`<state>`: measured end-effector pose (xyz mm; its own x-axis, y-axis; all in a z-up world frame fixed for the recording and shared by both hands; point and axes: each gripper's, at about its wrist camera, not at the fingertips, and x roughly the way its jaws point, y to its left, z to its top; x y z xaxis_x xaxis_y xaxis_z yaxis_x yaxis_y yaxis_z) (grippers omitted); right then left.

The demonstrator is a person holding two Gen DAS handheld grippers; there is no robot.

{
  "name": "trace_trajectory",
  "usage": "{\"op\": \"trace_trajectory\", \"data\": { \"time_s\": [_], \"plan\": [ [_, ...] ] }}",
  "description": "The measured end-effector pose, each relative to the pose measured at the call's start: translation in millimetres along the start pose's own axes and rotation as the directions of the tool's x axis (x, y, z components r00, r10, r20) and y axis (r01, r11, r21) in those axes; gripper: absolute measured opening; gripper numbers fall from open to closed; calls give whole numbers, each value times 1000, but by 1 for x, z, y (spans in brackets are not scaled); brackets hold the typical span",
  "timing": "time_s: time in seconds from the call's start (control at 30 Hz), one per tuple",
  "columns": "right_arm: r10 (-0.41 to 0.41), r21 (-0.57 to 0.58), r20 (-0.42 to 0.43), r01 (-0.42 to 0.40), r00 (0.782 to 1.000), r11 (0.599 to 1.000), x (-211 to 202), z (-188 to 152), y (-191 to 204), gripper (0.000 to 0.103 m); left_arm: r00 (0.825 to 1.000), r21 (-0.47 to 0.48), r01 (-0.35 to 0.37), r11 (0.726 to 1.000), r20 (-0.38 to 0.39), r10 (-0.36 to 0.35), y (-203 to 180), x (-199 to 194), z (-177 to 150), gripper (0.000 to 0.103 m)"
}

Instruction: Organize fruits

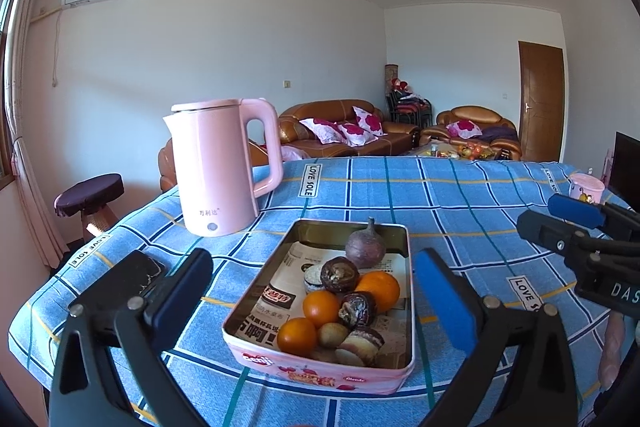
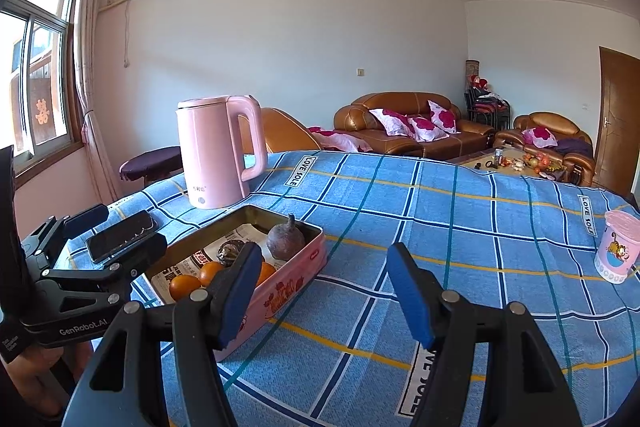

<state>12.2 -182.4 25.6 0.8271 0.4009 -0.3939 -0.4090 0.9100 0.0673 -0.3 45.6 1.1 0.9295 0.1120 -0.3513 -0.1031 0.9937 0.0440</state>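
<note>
- A bench (image 1: 460, 195) draped in a blue checked cloth was seen, with a tall pink plastic kettle (image 1: 218, 167) stood at its far left.
- A pink rectangular metal tin (image 1: 320, 371), lined with newspaper, was set near the front edge; the fruits were already gathered inside it.
- The left gripper (image 1: 316, 301) was held with fingers released wide, astride the tin, gripping nothing.
- The right gripper (image 2: 326, 297) was held part-open and empty over bare cloth, just right of the tin.
- Three small oranges (image 1: 320, 308) and a purple pointed fruit (image 1: 365, 247) were counted; sorting seemed nearly finished, so withdrawal or shifting the tin was judged likely.
</note>
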Motion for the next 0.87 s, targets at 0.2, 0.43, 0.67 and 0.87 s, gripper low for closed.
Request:
{"op": "trace_trajectory", "data": {
  "time_s": [0.2,0.43,0.67,0.87],
  "plan": [
    [-10,14,7,10,1000,1000,-4,0,-7,67,1000,-25,24,999,12,-24,1,-5,4,103],
    [-10,16,6,9,1000,1000,-4,0,-9,67,1000,-30,26,999,16,-26,1,-7,6,103],
    [-9,14,-2,9,1000,1000,-3,-3,-8,67,1000,-22,-8,1000,1,8,0,-3,3,103],
    [-12,20,-9,12,1000,1000,-1,-7,-10,67,1000,-10,-5,1000,-1,5,-4,-2,1,103]
  ]
}}
